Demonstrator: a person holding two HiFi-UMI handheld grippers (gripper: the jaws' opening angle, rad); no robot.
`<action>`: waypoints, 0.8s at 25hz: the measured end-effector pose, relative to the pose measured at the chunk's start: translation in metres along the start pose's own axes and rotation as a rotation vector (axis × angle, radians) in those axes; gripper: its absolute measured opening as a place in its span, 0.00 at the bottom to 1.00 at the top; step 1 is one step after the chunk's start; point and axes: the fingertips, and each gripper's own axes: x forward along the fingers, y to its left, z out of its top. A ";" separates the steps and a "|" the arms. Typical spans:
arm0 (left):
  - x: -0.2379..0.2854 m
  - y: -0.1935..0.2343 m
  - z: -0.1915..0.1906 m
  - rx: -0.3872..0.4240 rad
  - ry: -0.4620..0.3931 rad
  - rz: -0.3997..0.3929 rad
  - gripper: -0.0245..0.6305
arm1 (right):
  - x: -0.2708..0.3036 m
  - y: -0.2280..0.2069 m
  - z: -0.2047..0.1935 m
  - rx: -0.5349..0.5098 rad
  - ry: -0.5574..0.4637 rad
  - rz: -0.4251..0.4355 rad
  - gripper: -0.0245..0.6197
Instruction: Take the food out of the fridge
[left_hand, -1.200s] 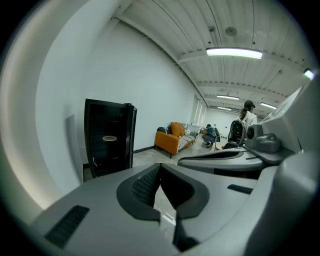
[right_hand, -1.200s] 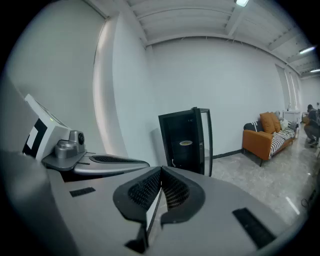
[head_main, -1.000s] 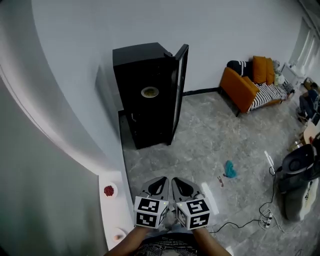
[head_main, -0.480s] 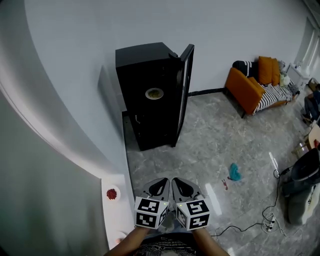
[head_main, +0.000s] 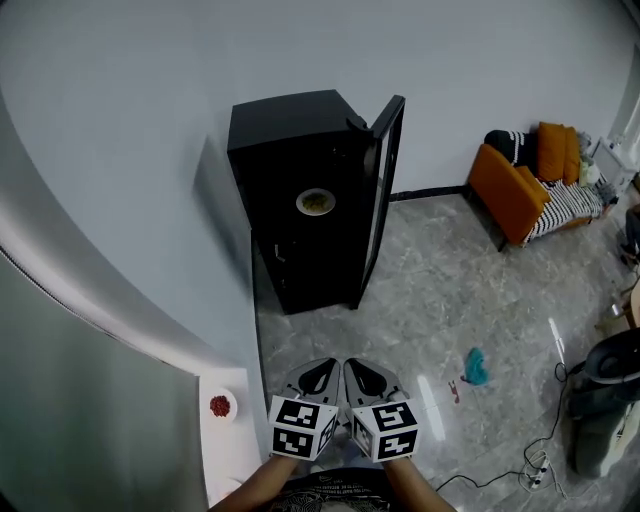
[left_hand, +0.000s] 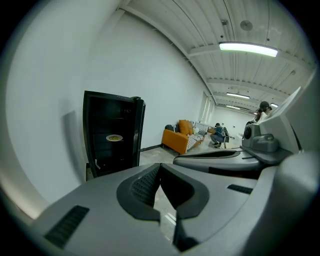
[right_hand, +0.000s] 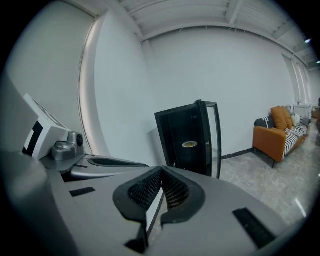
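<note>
Closer now, the black fridge (head_main: 290, 180) stands straight ahead, door (head_main: 386, 190) open. The plate of food (head_main: 316, 202) sits on a shelf inside, still far off. The left hand-held gripper (head_main: 318, 373) and right hand-held gripper (head_main: 365, 374) are squeezed closed, empty, side by side, neither one nearer.

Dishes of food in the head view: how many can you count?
2. One plate sits inside the open fridge; one dish with red contents rests on the white ledge, lower left. Others may be hidden.
</note>
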 end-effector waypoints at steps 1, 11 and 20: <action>0.008 0.002 0.005 -0.003 0.001 0.006 0.06 | 0.006 -0.007 0.005 0.000 0.002 0.007 0.07; 0.085 -0.001 0.039 -0.016 0.034 0.054 0.06 | 0.040 -0.084 0.031 0.013 0.018 0.053 0.07; 0.124 -0.002 0.059 -0.030 0.033 0.111 0.06 | 0.059 -0.126 0.052 0.008 0.012 0.108 0.07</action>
